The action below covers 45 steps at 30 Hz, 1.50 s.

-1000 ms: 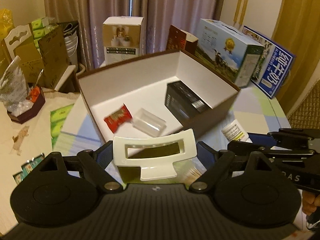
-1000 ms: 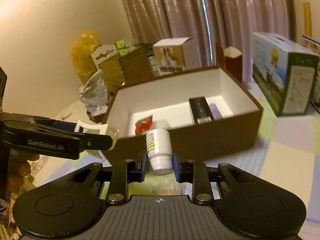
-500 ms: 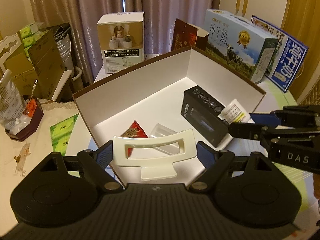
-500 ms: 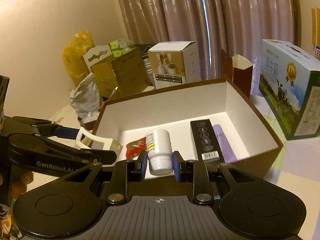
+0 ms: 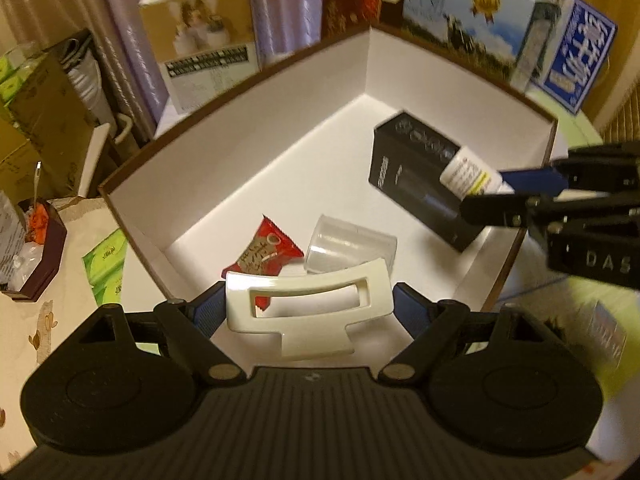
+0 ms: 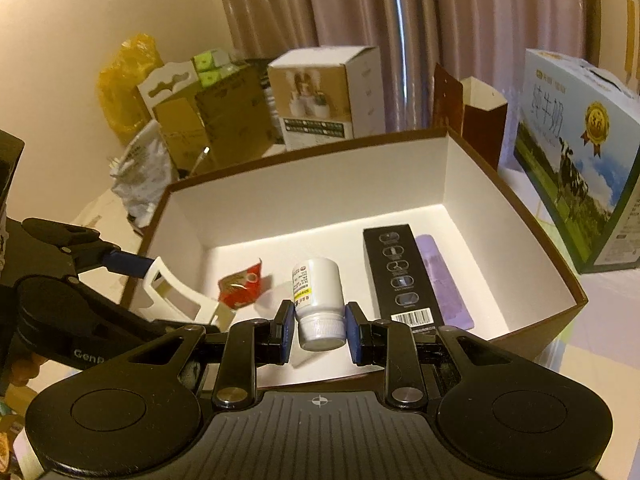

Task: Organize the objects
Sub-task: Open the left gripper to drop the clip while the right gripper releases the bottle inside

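Both grippers have pushed forward over the near rim since half a second ago, so the brown box (image 6: 532,216) fills more of each view and its white floor lies directly beneath the tools.

The left gripper (image 5: 308,308) is level and points toward 12 o'clock, its jaws closed on a white plastic clip (image 5: 308,300) held flat across the fingers. Just past the clip, at 12 o'clock, lie a red snack packet (image 5: 264,254) and a clear plastic cup (image 5: 348,246) on its side, near each other on the box floor.

The right gripper (image 6: 318,332) comes in from 3 o'clock in the left wrist view. Its jaws are clamped on the cap end of a white pill bottle (image 6: 318,292), whose labelled body sticks forward over the floor. In the right wrist view the black carton (image 6: 400,276) lies at 1 o'clock, with a flat purple item (image 6: 440,280) along its far side, touching it.

Open white floor remains between the snack packet and the black carton, and along the back wall. The right wall's edge stands close beside the purple item. The left wall rises just beyond the clip at 9 o'clock in the right wrist view.
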{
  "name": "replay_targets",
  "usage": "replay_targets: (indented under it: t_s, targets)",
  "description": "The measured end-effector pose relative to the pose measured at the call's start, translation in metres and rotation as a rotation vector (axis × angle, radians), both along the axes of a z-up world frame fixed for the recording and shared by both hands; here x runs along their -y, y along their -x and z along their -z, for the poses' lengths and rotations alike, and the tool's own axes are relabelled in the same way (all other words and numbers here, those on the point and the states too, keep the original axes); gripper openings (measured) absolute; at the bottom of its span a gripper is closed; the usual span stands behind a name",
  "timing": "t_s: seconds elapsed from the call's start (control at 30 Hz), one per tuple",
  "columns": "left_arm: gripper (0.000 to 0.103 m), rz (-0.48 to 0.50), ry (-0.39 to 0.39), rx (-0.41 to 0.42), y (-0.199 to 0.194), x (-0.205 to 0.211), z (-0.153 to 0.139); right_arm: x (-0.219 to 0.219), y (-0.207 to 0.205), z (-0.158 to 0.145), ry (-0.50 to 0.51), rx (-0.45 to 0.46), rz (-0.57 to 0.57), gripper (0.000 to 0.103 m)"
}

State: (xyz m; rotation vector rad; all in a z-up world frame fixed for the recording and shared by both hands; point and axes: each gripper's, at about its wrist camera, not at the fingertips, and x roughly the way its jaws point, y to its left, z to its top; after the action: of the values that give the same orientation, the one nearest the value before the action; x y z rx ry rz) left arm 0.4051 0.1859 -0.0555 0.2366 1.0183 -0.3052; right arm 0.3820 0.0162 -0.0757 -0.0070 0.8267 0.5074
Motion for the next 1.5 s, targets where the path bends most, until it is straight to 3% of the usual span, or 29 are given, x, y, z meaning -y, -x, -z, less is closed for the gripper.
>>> replay_targets:
  t_s: [0.4,0.6,1.4,1.43,1.5]
  targets:
    - [0.086,0.058,-0.037,-0.046,-0.012,0.007,0.015,0.001,-0.008,0.011,0.024,-0.031,0.019,0.024]
    - [0.091,0.047,-0.040,-0.030,-0.014,0.005,0.013,0.001,-0.010,0.011,0.026,-0.033,0.024,0.024]
    - [0.091,0.007,-0.022,-0.002,-0.014,-0.004,0.005,-0.003,-0.015,0.012,0.029,-0.029,0.024,0.024]
    - [0.092,0.006,-0.022,-0.001,-0.014,-0.005,0.004,-0.003,-0.016,0.011,0.026,-0.034,0.025,0.027]
    - [0.092,0.005,-0.020,0.000,-0.013,-0.005,0.004,-0.003,-0.015,0.009,0.024,-0.026,0.032,0.055]
